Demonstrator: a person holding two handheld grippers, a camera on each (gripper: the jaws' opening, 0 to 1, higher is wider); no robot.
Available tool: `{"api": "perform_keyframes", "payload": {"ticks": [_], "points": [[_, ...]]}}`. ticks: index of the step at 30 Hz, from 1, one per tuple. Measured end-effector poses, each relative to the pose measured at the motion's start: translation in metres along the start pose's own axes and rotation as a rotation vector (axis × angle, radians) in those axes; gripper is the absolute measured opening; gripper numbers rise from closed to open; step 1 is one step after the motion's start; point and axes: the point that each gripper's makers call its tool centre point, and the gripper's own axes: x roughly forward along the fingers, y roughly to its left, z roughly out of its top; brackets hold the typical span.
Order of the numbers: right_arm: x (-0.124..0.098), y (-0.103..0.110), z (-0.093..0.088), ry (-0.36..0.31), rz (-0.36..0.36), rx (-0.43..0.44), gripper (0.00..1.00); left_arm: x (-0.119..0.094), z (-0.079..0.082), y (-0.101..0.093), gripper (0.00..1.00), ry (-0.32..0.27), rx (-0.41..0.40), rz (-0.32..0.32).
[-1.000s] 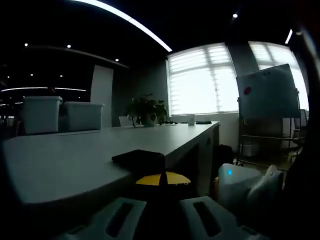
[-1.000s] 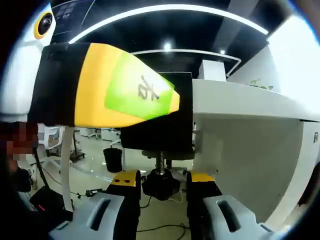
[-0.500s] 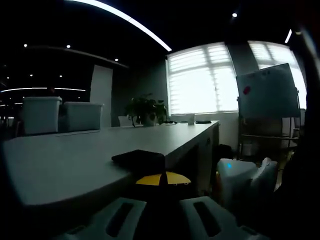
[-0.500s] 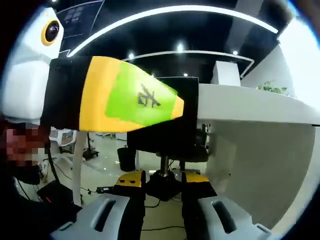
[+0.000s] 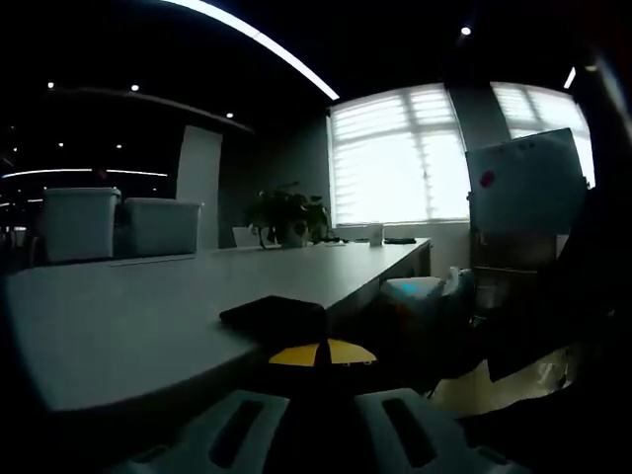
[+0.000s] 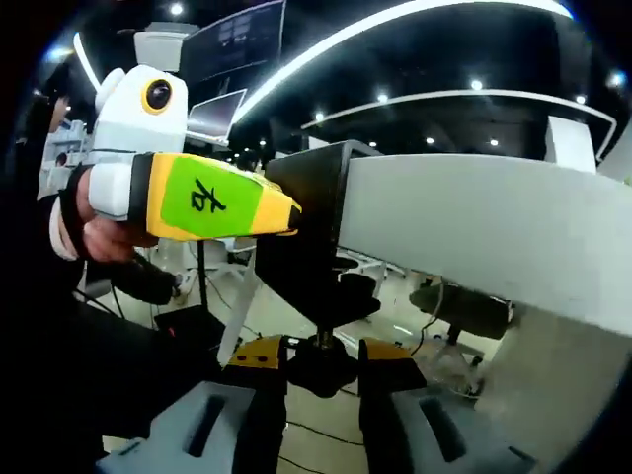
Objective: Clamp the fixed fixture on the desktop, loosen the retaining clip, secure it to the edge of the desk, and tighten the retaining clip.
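We take the desk (image 6: 474, 222) as our landmark. In the right gripper view the black fixture (image 6: 306, 237) sits hooked over the desk's edge — its upper arm lies on the desktop at the corner and its body hangs down the side, below the slab. From the bottom of that body a threaded screw drops to a round black knob (image 6: 321, 370), under the desk's edge. Our right gripper (image 6: 319, 367) rises beneath the desk with its yellow-tipped jaws pinched on that knob, one pad on each side of it, touching. The left gripper (image 6: 212, 195), yellow with a green label, comes in from the side away from the desk at desktop height, its tip pressed against the fixture's upper part; a person's hand (image 6: 104, 222) grips it from behind.

In the left gripper view we look along the desk's top (image 5: 148, 306). The fixture's flat black upper arm (image 5: 275, 314) rests on the desktop at the near edge, just ahead of our left gripper (image 5: 321, 354). The yellow jaw tips are drawn close together right at the fixture, but the dark hides whether they bite on it — we cannot tell. At the desk's far end stand a potted plant (image 5: 286, 217) and a white cup (image 5: 376, 234); two pale bins (image 5: 118, 227) sit along its far side.
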Motion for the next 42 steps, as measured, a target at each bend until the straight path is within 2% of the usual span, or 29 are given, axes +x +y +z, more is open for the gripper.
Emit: {"api": "perform_keyframes", "payload": {"ticks": [2,7,11,13,15,18,19,21,22,26,30,32,35,38,42], "points": [[0.001,0.001,0.001,0.005,0.021,-0.034,0.25,0.0,0.0,0.0,0.01,0.005,0.008,0.003],[0.0,0.003,0.001,-0.002,0.046,-0.035,0.26,0.0,0.0,-0.001,0.01,0.006,0.003,0.005],[0.0,0.002,0.0,0.025,0.006,-0.017,0.26,0.001,0.0,-0.001,0.01,0.006,-0.002,0.008],[-0.002,-0.002,0.0,0.015,-0.071,-0.021,0.29,0.001,0.001,-0.001,0.01,0.001,-0.005,0.01],[-0.006,-0.007,-0.003,0.002,-0.15,0.053,0.32,0.002,0.003,-0.001,0.01,-0.006,-0.002,0.012],[-0.015,-0.013,-0.002,-0.05,-0.294,0.106,0.43,0.001,0.003,-0.001,0.01,-0.009,0.001,0.012],[-0.02,-0.017,-0.003,-0.078,-0.382,0.15,0.46,0.002,0.003,-0.001,0.01,-0.009,0.003,0.012],[-0.023,-0.015,-0.006,-0.076,-0.469,0.14,0.5,0.001,0.003,0.0,0.01,-0.01,0.0,0.013],[-0.022,-0.012,-0.01,-0.051,-0.501,0.128,0.5,0.001,0.003,0.0,0.01,-0.011,0.001,0.015],[-0.018,-0.002,-0.013,-0.02,-0.597,0.095,0.48,0.001,0.003,-0.001,0.01,-0.014,0.0,0.019],[-0.024,-0.015,-0.006,-0.062,-0.751,0.139,0.47,0.0,0.003,-0.003,0.01,-0.018,-0.011,0.019],[-0.025,-0.02,-0.009,-0.044,-0.799,0.13,0.43,0.0,0.003,-0.003,0.01,-0.019,-0.013,0.018],[-0.024,-0.022,-0.004,-0.065,-0.831,0.129,0.4,0.0,0.004,-0.004,0.01,-0.021,-0.014,0.02],[-0.022,-0.021,-0.004,-0.057,-0.834,0.122,0.39,0.0,0.004,-0.005,0.01,-0.019,-0.007,0.023],[-0.022,-0.018,-0.006,-0.058,-0.83,0.122,0.29,0.0,0.004,-0.005,0.01,-0.021,-0.006,0.021]]}}
